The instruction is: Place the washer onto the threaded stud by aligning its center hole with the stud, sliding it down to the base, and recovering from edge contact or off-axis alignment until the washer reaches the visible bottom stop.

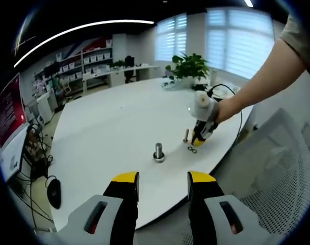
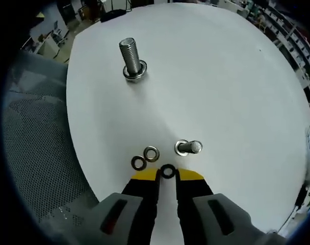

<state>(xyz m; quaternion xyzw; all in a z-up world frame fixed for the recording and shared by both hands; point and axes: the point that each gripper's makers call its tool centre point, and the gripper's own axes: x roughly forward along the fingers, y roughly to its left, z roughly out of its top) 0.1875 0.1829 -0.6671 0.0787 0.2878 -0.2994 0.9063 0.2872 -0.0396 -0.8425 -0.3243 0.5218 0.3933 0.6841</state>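
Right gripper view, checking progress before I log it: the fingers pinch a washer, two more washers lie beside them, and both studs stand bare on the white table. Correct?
Not quite. In the right gripper view the right gripper pinches a washer with two loose washers beside it on the white table, but neither the far stud nor the near stud is bare: each has a ring at its base.

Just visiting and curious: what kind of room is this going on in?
Probably an office or lab workspace: a large white table, shelving with bins, a potted plant by blinds-covered windows.
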